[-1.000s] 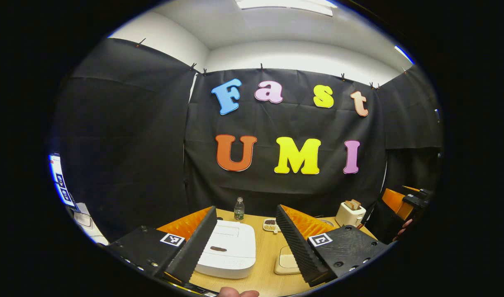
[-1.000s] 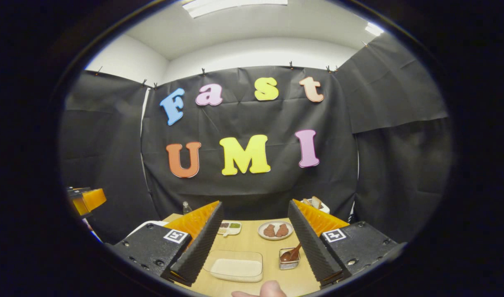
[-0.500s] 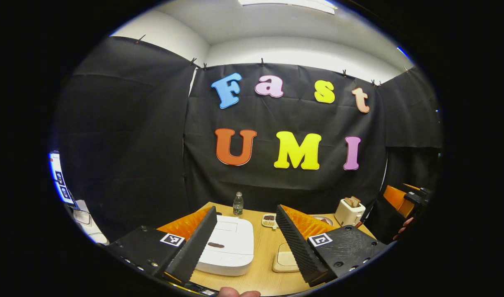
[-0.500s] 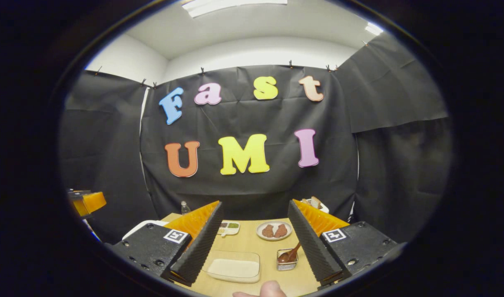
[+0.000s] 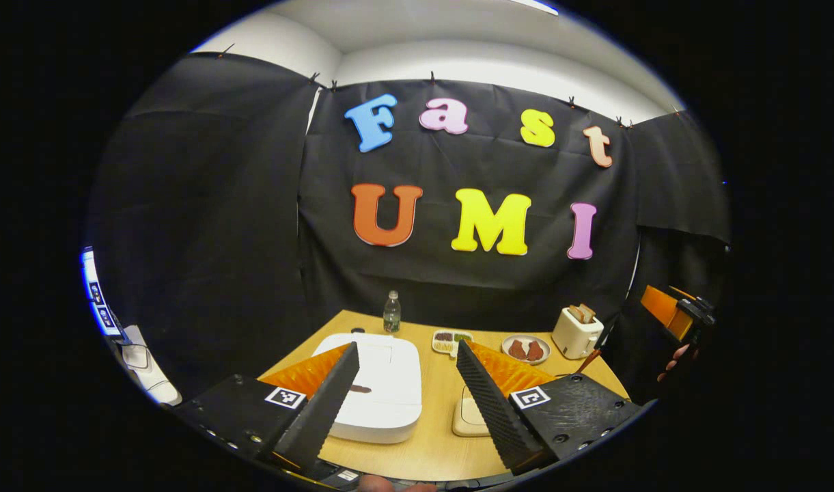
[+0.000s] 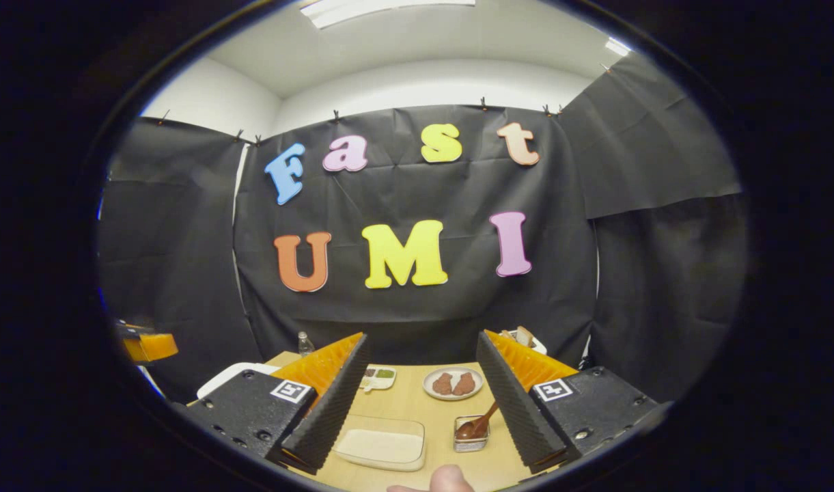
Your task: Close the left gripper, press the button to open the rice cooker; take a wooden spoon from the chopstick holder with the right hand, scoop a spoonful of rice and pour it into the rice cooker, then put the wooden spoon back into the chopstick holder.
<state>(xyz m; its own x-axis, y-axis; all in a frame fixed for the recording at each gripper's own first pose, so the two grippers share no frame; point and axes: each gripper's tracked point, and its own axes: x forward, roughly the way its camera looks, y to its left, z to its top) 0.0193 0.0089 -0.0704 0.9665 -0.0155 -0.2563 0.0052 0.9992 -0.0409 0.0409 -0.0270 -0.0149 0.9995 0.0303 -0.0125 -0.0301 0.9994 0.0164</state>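
Left gripper view: the left finger of the left gripper (image 5: 406, 396) covers the near left part of the white rice cooker (image 5: 382, 383), lid down on the wooden table (image 5: 430, 451). The right finger cuts off the rice container (image 5: 470, 417) beside it. Jaws spread wide, holding nothing, touching nothing.

Right gripper view: the rice container (image 6: 380, 445) lies between the fingers of the right gripper (image 6: 420, 403). To its right, the chopstick holder (image 6: 471, 437) contains the wooden spoon (image 6: 477, 425); the right finger hides the handle's end. Jaws spread wide, empty. A fingertip (image 6: 451, 480) is cut off at the bottom edge.
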